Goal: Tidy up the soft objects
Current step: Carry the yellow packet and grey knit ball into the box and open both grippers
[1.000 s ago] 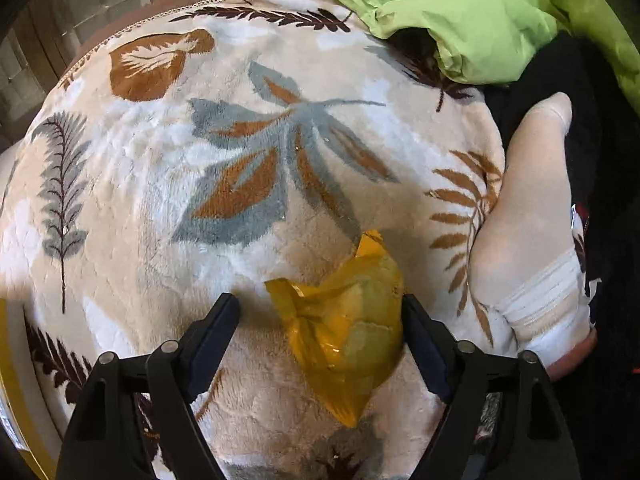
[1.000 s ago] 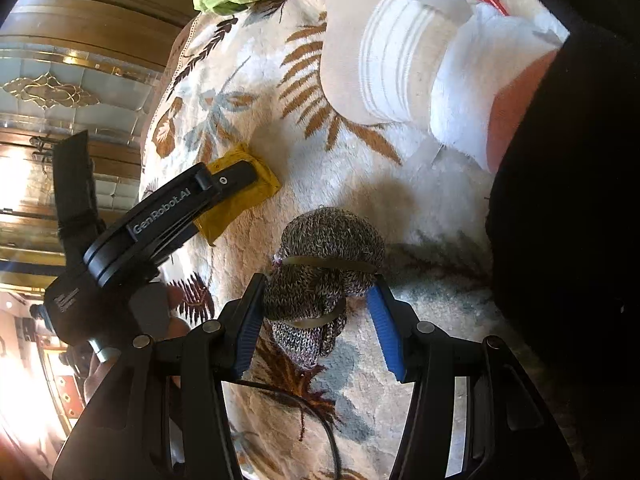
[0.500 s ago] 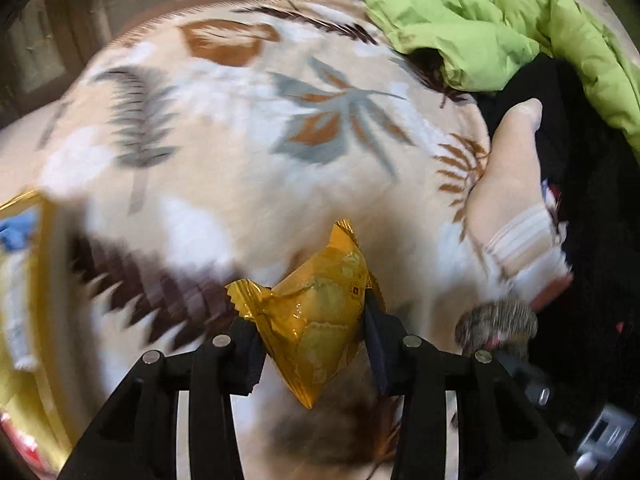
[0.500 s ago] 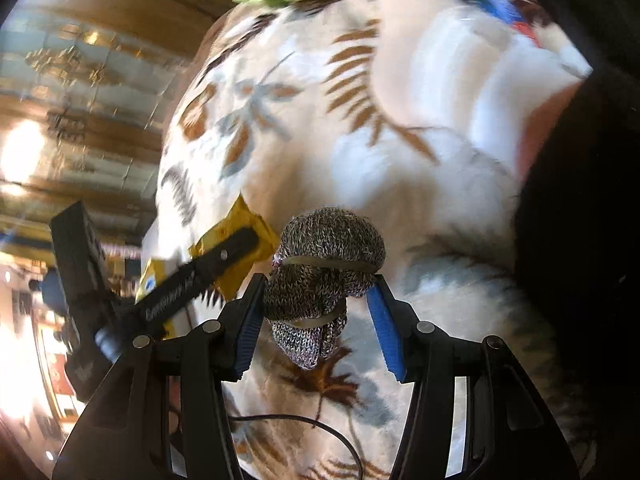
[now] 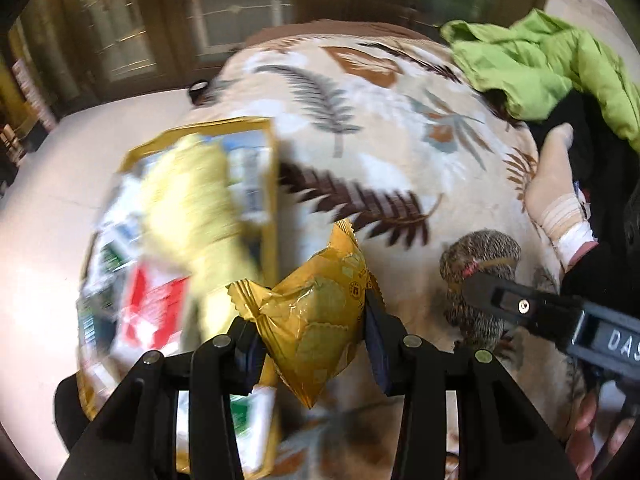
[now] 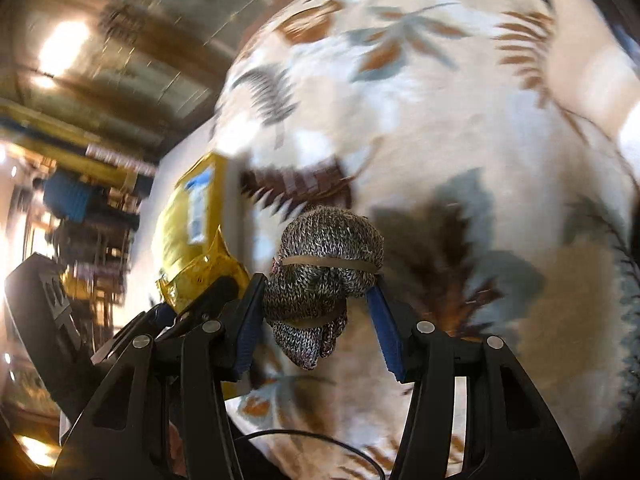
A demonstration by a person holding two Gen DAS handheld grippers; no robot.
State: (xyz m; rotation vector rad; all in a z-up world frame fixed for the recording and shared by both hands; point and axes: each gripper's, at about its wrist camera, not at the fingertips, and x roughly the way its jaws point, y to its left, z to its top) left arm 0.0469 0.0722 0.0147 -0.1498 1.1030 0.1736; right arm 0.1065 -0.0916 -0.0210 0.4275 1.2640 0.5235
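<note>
My left gripper (image 5: 310, 330) is shut on a yellow foil snack packet (image 5: 316, 316), lifted above the edge of the leaf-print blanket (image 5: 360, 120). Just left of the packet lies a yellow-rimmed box (image 5: 272, 168) with several blurred packets in it. My right gripper (image 6: 316, 312) is shut on a rolled grey knitted sock bundle (image 6: 324, 264) bound with brown bands. In the left wrist view that bundle (image 5: 480, 252) and the right gripper's finger (image 5: 520, 304) show at the right. In the right wrist view the left gripper (image 6: 192, 300) with the yellow packet (image 6: 200, 272) sits at the left, over the box (image 6: 188, 216).
A lime green garment (image 5: 540, 56) is heaped at the blanket's far right. A person's foot in a pale sock (image 5: 556, 196) rests on the blanket's right side beside dark clothing. A pale floor (image 5: 48, 216) lies left of the box, with wooden cabinets behind.
The left gripper closed on the yellow packet, lifted it and carried it left to the box. The right gripper, still holding the sock bundle, moved the same way and rolled.
</note>
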